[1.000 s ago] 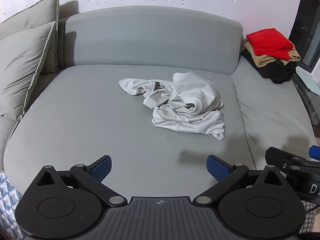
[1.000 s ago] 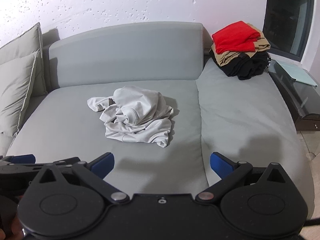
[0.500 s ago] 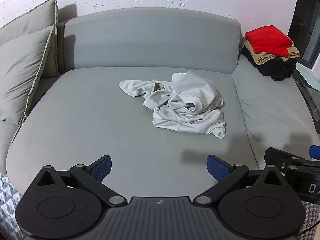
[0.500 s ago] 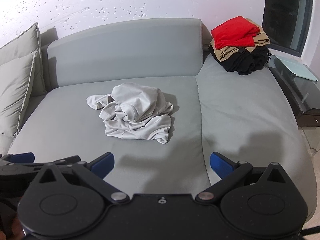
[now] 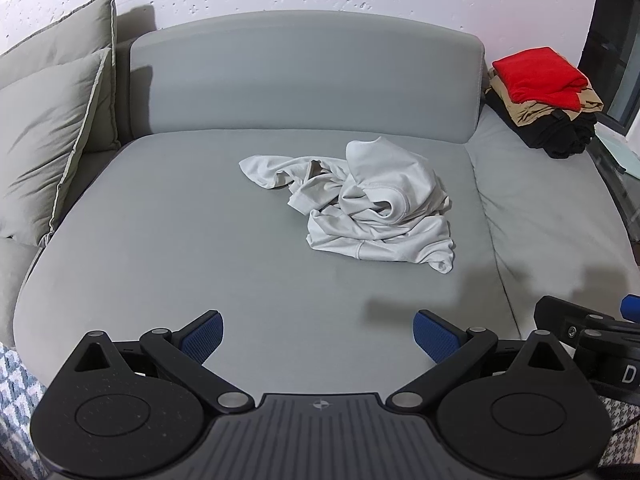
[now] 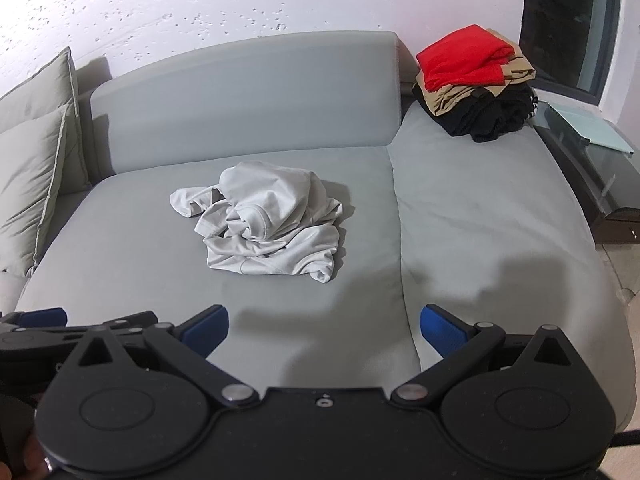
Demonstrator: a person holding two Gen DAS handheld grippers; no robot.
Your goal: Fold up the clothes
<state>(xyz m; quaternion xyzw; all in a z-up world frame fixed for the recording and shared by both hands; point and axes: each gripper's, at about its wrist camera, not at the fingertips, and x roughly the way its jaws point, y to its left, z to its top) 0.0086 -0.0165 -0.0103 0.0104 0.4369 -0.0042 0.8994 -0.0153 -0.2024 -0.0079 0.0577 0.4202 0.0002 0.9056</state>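
A crumpled pale grey garment (image 5: 368, 204) (image 6: 272, 224) lies in a heap near the middle of the grey sofa seat (image 5: 180, 240) (image 6: 120, 248). My left gripper (image 5: 318, 334) hovers open over the seat's front edge, well short of the garment, nothing between its blue pads. My right gripper (image 6: 324, 330) is open too, over the seam between the two seat cushions, with the garment ahead and to its left. Part of the right gripper (image 5: 588, 328) shows at the left wrist view's right edge, and the left gripper (image 6: 80, 328) at the right wrist view's left edge.
A stack of folded clothes, red on tan on black (image 5: 544, 96) (image 6: 476, 80), sits at the back right of the sofa. Grey pillows (image 5: 48, 132) (image 6: 28, 176) lean at the left. A dark glass side table (image 6: 592, 160) stands right of the sofa.
Both grippers have drawn back and risen slightly, so the sofa and the garment sit a little lower and farther in view. The garment has not moved. Both jaws stay open.
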